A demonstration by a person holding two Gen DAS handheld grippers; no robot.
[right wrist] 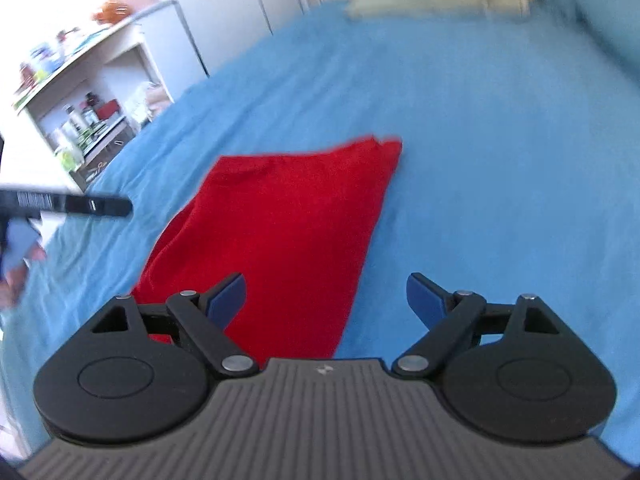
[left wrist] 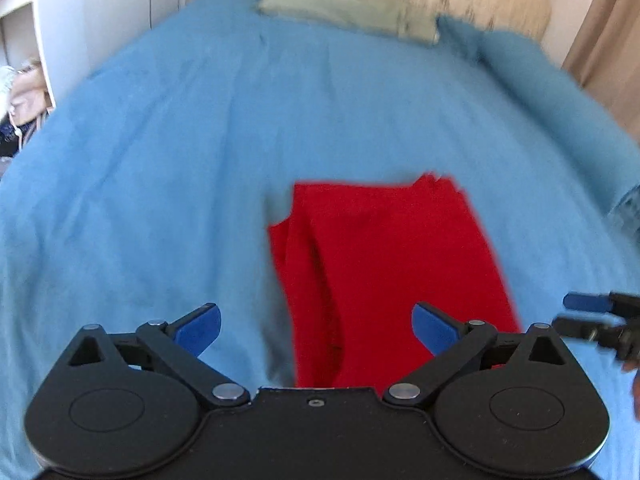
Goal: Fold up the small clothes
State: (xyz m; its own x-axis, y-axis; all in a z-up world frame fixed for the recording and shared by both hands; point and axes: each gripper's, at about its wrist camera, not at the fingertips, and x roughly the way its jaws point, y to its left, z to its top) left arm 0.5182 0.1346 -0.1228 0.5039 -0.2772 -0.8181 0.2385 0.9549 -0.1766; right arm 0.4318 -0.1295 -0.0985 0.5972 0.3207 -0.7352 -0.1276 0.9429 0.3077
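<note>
A red garment (left wrist: 384, 264) lies folded lengthwise on the blue bedspread (left wrist: 160, 160); it also shows in the right wrist view (right wrist: 288, 224). My left gripper (left wrist: 316, 328) is open and empty, held above the garment's near left edge. My right gripper (right wrist: 326, 296) is open and empty, above the garment's near right edge. The right gripper shows at the right rim of the left wrist view (left wrist: 592, 316). Part of the left gripper shows at the left of the right wrist view (right wrist: 80, 202).
A pale green pillow (left wrist: 344, 8) lies at the head of the bed, next to a blue pillow (left wrist: 504, 48). A white shelf unit with bottles and jars (right wrist: 80, 112) stands left of the bed. A curtain (left wrist: 600, 40) hangs at the right.
</note>
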